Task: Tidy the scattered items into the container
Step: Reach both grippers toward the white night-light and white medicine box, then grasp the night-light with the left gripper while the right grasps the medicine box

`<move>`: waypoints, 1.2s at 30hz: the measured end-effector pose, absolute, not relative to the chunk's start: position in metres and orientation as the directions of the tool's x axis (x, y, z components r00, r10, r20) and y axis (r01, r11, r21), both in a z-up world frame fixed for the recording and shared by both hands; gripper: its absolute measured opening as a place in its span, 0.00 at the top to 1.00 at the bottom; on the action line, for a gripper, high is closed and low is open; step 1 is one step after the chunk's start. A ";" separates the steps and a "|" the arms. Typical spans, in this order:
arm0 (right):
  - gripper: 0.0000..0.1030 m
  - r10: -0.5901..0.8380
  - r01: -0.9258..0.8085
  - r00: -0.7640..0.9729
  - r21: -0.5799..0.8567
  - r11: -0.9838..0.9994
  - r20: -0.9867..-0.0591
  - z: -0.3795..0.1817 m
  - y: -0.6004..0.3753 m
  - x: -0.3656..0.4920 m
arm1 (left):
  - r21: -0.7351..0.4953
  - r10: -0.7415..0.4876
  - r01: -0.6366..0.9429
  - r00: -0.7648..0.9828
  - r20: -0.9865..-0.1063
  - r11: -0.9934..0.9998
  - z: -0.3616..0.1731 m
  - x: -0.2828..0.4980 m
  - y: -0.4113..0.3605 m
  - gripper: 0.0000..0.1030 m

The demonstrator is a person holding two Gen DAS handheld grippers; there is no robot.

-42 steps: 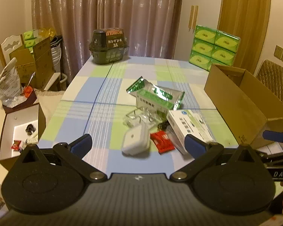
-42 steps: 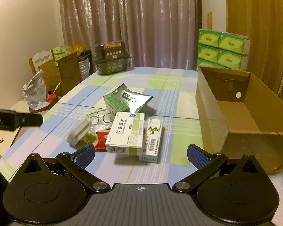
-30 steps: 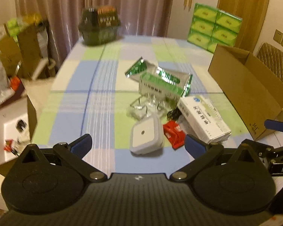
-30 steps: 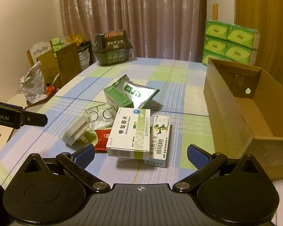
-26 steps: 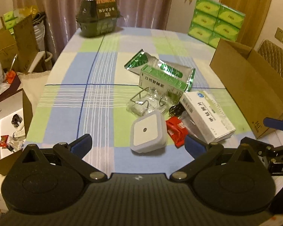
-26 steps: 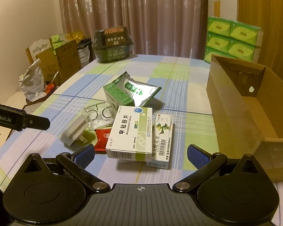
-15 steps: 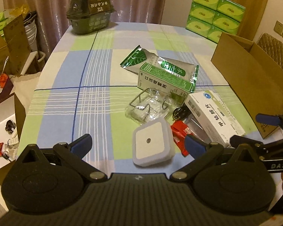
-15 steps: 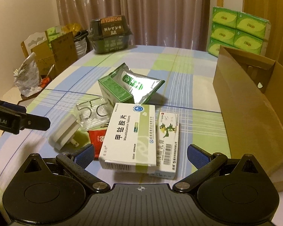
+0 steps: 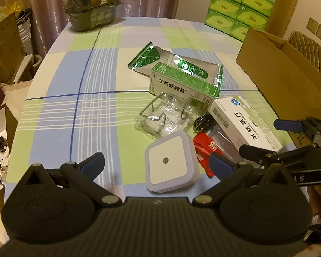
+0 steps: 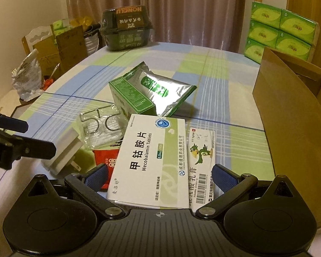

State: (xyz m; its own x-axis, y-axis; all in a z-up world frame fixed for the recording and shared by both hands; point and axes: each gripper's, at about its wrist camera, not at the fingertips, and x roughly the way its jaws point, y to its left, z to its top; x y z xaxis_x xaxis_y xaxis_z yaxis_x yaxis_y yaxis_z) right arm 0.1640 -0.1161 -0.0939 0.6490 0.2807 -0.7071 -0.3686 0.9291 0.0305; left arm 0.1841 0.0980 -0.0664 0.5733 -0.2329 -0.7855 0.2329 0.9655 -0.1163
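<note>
A pile of items lies mid-table: a white square night light, a red sachet, a clear packet of wire hooks, a green medicine box on a silver-green foil pouch, a white Mecobalamin box and a slim ointment box. My left gripper is open, its jaws either side of the night light. My right gripper is open, its jaws either side of the Mecobalamin box. The open cardboard box stands at the right.
A dark green packaged container stands at the table's far end. Green tissue packs are stacked behind the cardboard box. Boxes and bags crowd the floor at the left. The checked tablecloth shows left of the pile.
Both grippers have moved forward and down toward the pile. The night light now lies between my left jaws and the Mecobalamin box between my right jaws. No item has shifted.
</note>
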 end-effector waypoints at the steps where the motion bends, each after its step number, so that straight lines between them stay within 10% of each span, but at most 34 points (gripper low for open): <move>1: 0.03 0.279 -0.367 0.649 0.029 0.930 -0.708 -0.094 -0.116 0.165 | -0.121 -0.236 0.233 0.571 -0.786 0.965 -0.067 0.185 0.098 0.01; 16: 0.33 0.289 -0.374 0.631 0.045 0.927 -0.720 -0.099 -0.119 0.177 | -0.204 -0.299 0.230 0.538 -0.788 0.952 -0.082 0.196 0.097 0.01; 24: 0.34 0.281 -0.355 0.657 0.041 0.934 -0.700 -0.096 -0.126 0.172 | -0.232 -0.313 0.214 0.530 -0.788 0.949 -0.088 0.200 0.097 0.02; 36: 0.34 0.278 -0.344 0.660 0.049 0.938 -0.698 -0.093 -0.137 0.167 | -0.263 -0.331 0.205 0.469 -0.819 0.943 -0.104 0.207 0.094 0.30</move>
State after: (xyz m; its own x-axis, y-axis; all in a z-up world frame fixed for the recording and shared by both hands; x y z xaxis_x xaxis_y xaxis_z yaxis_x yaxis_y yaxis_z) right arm 0.1675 -0.1367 -0.0930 0.6601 0.2783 -0.6978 -0.3439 0.9377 0.0487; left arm 0.2068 0.0935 -0.1045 0.4690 -0.3306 -0.8190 0.2047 0.9427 -0.2633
